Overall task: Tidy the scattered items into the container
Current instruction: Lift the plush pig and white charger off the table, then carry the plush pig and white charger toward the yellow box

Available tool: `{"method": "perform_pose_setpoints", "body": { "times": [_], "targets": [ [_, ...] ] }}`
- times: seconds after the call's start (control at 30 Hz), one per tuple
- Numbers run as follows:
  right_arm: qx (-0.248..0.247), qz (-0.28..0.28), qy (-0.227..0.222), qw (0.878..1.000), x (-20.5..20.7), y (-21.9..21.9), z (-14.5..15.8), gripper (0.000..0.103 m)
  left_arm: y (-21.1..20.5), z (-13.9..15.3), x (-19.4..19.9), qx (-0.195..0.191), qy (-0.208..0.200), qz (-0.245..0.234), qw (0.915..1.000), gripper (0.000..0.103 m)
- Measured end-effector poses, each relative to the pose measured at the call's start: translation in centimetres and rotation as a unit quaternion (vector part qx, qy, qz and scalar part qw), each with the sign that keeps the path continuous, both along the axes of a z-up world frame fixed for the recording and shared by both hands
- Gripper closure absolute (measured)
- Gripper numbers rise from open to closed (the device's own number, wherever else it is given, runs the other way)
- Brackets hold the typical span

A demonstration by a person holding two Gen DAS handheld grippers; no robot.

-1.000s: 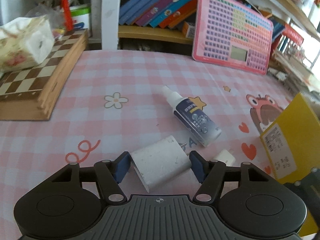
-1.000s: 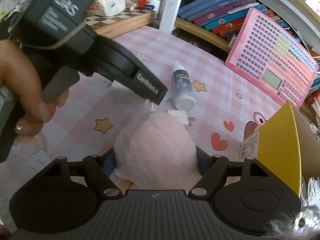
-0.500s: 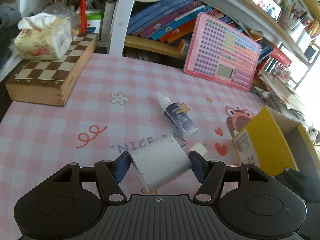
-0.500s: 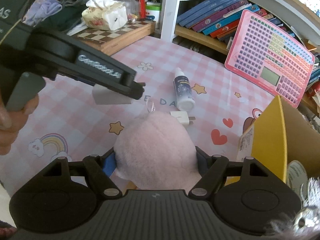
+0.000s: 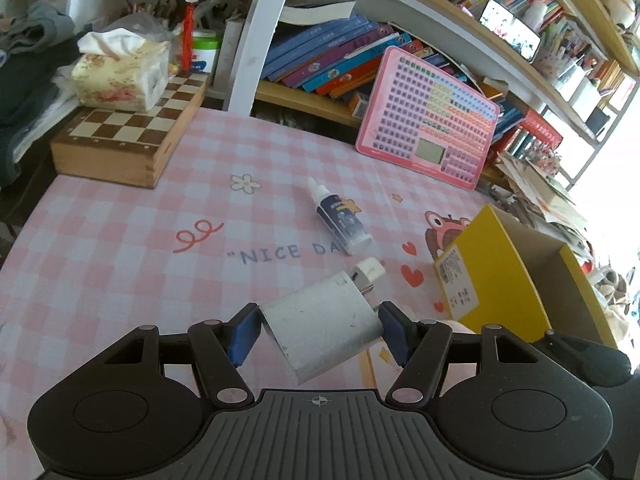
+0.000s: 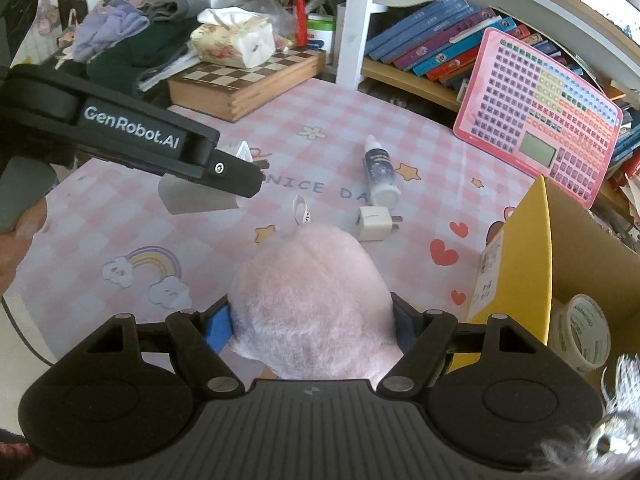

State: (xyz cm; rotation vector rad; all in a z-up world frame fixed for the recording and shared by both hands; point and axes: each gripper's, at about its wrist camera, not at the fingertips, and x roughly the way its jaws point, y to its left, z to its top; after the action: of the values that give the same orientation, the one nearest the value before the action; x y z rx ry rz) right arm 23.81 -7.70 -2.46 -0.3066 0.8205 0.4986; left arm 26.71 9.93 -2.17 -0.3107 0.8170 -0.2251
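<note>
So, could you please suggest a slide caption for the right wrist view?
Right gripper holding a pink plush toy beside the yellow box, with spray bottle and white plug on the table.

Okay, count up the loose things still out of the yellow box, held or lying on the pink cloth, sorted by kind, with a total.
Chargers: 2, the grey charger in the left gripper, the white charger on the cloth.
Plush toys: 1, the pink plush in the right gripper.
Bottles: 1, the dropper bottle, lying down.
Total: 4

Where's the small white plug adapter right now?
In the right wrist view the white plug adapter lies on the checked tablecloth, just below the spray bottle's base and left of the yellow box.
</note>
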Motion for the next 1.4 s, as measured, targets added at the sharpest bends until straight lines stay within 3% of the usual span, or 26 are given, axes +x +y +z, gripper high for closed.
{"method": "perform_pose_setpoints", "body": {
  "times": [0.77, 1.4],
  "targets": [
    [0.034, -0.01, 0.021, 0.999, -8.3, -0.5, 1.4, 0.029, 1.3, 3.1, -10.4, -0.02, -0.016, -0.02, 0.9995, 0.038],
    [0.028, -0.014, 0.017, 0.999, -13.6, -0.8, 2.3, 0.029, 2.3, 4.0, -15.5, -0.03, -0.027, -0.041, 0.9983, 0.038]
  ]
}}
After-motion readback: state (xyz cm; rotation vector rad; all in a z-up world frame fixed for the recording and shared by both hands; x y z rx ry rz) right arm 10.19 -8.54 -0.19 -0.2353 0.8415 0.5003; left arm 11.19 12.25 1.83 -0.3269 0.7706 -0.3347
